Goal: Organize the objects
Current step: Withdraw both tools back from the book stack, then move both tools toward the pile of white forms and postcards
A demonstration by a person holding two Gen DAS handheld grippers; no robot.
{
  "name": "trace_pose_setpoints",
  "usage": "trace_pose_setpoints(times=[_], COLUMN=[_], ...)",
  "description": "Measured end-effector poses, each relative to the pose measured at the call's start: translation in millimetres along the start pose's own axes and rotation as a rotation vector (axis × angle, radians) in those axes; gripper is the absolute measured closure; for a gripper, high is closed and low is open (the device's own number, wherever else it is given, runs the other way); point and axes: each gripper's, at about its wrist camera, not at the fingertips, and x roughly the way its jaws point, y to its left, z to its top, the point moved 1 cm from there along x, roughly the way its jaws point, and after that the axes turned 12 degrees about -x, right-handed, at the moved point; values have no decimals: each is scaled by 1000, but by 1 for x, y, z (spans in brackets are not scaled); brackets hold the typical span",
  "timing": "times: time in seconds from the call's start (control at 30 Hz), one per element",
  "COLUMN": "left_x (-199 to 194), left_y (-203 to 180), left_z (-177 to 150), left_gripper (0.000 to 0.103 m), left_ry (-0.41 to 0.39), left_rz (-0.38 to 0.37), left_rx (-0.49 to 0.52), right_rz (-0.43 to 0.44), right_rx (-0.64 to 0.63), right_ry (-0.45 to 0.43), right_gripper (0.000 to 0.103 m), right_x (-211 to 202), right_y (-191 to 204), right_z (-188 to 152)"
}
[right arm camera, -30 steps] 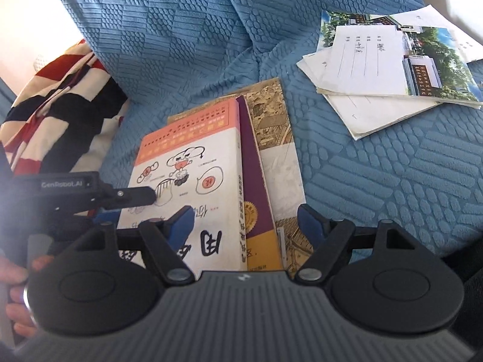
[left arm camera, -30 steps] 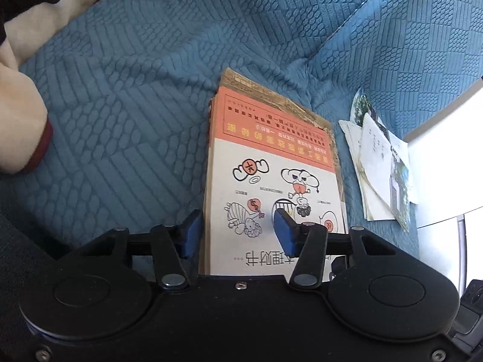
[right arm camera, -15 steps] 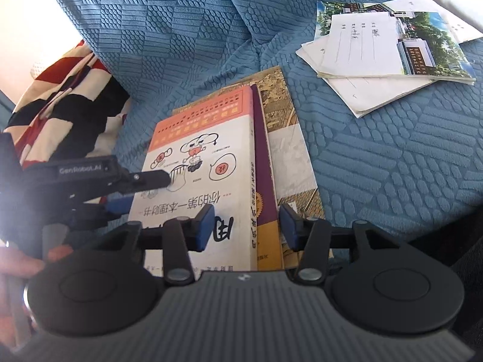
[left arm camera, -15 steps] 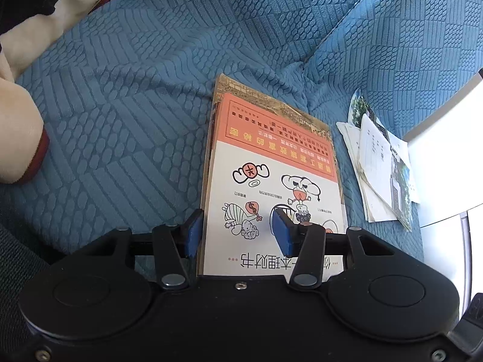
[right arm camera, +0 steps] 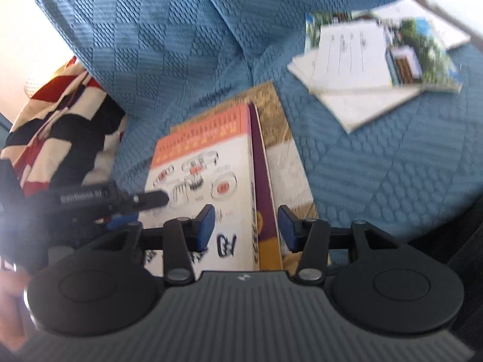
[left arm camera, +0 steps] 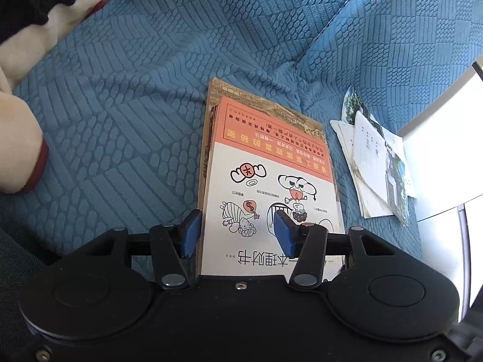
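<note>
left gripper [left arm camera: 237, 230] fingers parted around cartoon book [left arm camera: 265, 187] edge, right gripper [right arm camera: 246, 226] fingers narrowly apart over book stack [right arm camera: 262, 181], loose papers [right arm camera: 371, 69] beyond

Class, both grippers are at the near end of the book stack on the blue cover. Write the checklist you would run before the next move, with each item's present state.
1. Left gripper astride the near left edge of the orange and white book: ok.
2. Left fingers clamped on the book: cannot tell; a gap shows between them.
3. Right gripper over the stack's right part, purple book between its fingers: ok.
4. Stack squared: not ok; the purple book and the brown patterned book stick out to the right.
5. Loose papers apart from the stack: ok.
6. Right view sharp: not ok, blurred.
</note>
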Motion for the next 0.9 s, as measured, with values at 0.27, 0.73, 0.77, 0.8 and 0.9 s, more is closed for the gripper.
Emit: trace_pose_setpoints(times=[0.27,0.73,0.77,0.8,0.9], left_x=[-46,-140,-145,-149,-159], left_y=[-25,-77,-80,-82,-91], left_z=[-4,-11,-13,-16,-22], left_gripper=[54,52,52,52,52], left_ry=[-99,-212,-212,-212,-218], left_rz=[-40,-125,-132,-139,-147], left_rx=[92,173,181,187,208], right_rz=[-1,-28,-33,-41,-57], right_rx=[-126,-158,-163,-166,-172], right_ry=[-107,-226,-224,-223,-223], right_gripper=[53,53,53,53,53], right_x=[-47,-128,-132,-136,-148], right_y=[25,41,42,42,43], right_z=[38,56,54,54,51])
